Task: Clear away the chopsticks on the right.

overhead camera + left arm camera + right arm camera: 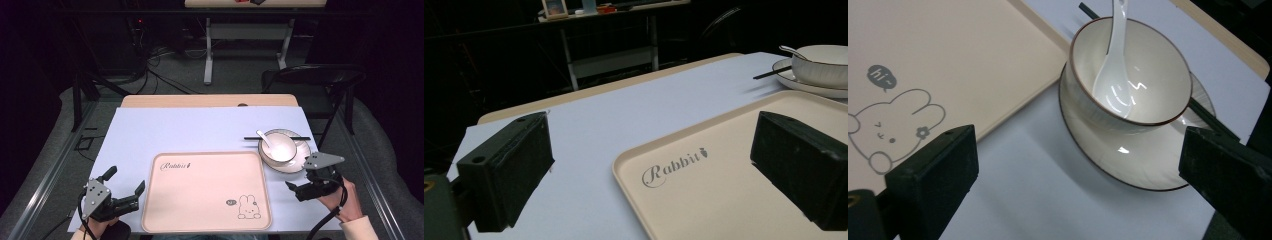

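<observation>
The bowl (1130,75) is what the work here seems to turn on, and it has not been lifted yet: it sits on its plate (1143,165), beside the right edge of the tray (206,192), with a white spoon (1113,75) leaning inside it and a pair of dark chopsticks (277,137) lying across the plate's far rim, under or behind the bowl.

Starting from the right gripper (300,190): its jaws stand wide apart with nothing between them. In the right gripper view they frame the bowl and plate from above and to the near side, without touching either. In the high view this gripper is just short of the plate's near edge, so I judge it to be on the approach and not yet at the grasp.

The left gripper (127,187) sits at the tray's near left corner, jaws also spread and empty; in the left gripper view they straddle the tray's corner and the lilac mat (150,135), with the word "Rabbit" between them.

Outward from there, the tray's surface is bare apart from its printed rabbit, and the mat covers most of the table (210,100).

By my reading, nothing is done so far. If the aim is to set the tableware onto the tray, then the bowl, plate, spoon and chopsticks all remain to be moved, and the first grip is still to be made
</observation>
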A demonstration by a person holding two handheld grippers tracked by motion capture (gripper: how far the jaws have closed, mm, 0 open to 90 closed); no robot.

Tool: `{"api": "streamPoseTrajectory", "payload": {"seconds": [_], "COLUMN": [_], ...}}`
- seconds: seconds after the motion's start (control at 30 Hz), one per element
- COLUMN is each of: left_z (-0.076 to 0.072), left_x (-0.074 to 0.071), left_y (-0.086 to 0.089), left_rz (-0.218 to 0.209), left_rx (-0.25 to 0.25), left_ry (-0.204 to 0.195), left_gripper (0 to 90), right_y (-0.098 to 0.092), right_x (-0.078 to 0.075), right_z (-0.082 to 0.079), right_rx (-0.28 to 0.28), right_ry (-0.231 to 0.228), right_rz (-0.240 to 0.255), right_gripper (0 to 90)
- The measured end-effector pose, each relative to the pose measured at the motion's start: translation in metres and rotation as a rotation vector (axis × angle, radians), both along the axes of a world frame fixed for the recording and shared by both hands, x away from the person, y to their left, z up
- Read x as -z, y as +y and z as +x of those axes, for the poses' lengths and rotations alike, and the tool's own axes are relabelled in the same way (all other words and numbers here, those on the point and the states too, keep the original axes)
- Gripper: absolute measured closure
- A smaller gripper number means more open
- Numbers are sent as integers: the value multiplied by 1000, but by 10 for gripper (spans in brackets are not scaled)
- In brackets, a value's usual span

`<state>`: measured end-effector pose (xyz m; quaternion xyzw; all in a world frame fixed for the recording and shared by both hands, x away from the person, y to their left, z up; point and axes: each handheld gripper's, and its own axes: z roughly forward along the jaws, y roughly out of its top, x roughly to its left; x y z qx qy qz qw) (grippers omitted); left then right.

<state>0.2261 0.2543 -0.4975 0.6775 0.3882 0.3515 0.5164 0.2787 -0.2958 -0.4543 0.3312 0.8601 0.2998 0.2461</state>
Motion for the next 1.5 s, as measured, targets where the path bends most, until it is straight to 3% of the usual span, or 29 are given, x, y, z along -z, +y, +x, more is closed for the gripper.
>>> {"api": "streamPoseTrajectory", "payload": {"seconds": [0.37,0.67,0.8,1.03,1.1,1.2,1.5], "left_z": [0,0,0,-1,0,-1,-1], "left_x": [0,0,0,0,0,0,0], "left_y": [-2,-2,-1,-2,-2,-3,-3], "left_rz": [5,11,7,15,17,22,26], "left_rx": [12,18,16,19,20,22,19], "left_ry": [0,0,0,-2,-1,-3,-4], "left_gripper": [11,12,12,13,13,13,14], "right_y": [-17,-25,-25,-22,-22,-25,-29], "right_x": [-31,-46,-50,-50,-49,-49,-32], "right_z": [52,94,114,142,149,157,186], "right_rx": [0,3,-4,-11,-12,14,-6], "right_ry": [55,84,105,105,110,69,136], "right_rz": [-79,-97,-109,-140,-154,-171,-213], "right_gripper": [0,0,0,2,35,137,407]}}
